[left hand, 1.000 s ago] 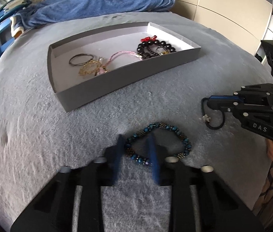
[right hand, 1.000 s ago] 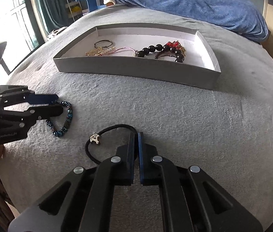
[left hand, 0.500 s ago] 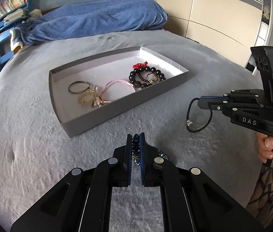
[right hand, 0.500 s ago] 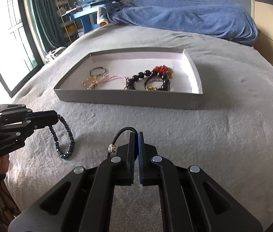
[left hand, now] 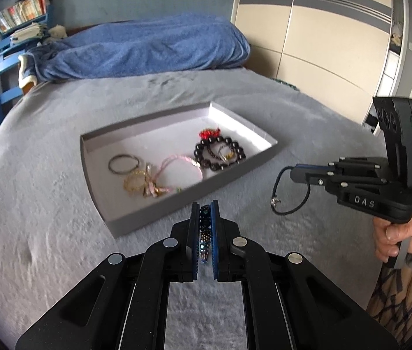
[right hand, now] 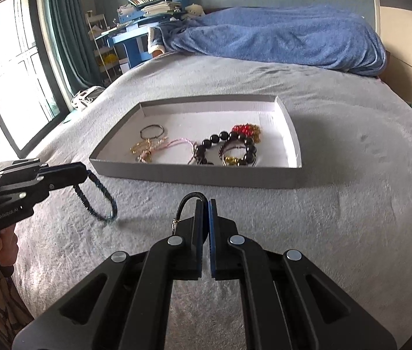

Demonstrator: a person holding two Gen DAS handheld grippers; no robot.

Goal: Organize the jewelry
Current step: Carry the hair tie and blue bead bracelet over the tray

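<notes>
My left gripper [left hand: 205, 205] is shut on a blue beaded bracelet [left hand: 205, 227], held above the grey bedcover just short of the grey tray's near wall [left hand: 182, 201]. From the right wrist view that bracelet [right hand: 101, 201] dangles from the left gripper [right hand: 85, 172]. My right gripper [right hand: 205, 204] is shut on a black cord bracelet [right hand: 190, 198] with a small metal charm. In the left wrist view the cord [left hand: 289, 195] hangs as a loop from the right gripper [left hand: 293, 173]. The tray [right hand: 194, 178] holds a black bead bracelet [right hand: 235, 148], a pink cord, gold pieces and a dark ring.
A blue blanket [left hand: 147, 49] lies bunched at the head of the bed. A blue desk with books [right hand: 147, 8] stands beyond it, and a window [right hand: 10, 67] is to the left. Wardrobe doors [left hand: 322, 38] line the right side. A hand [left hand: 398, 236] holds the right gripper's handle.
Both grippers have risen off the bedcover. The left one closed on the blue bracelet and lifted it; the black cord came up with the right one. Both views tilted up, showing more of the room.
</notes>
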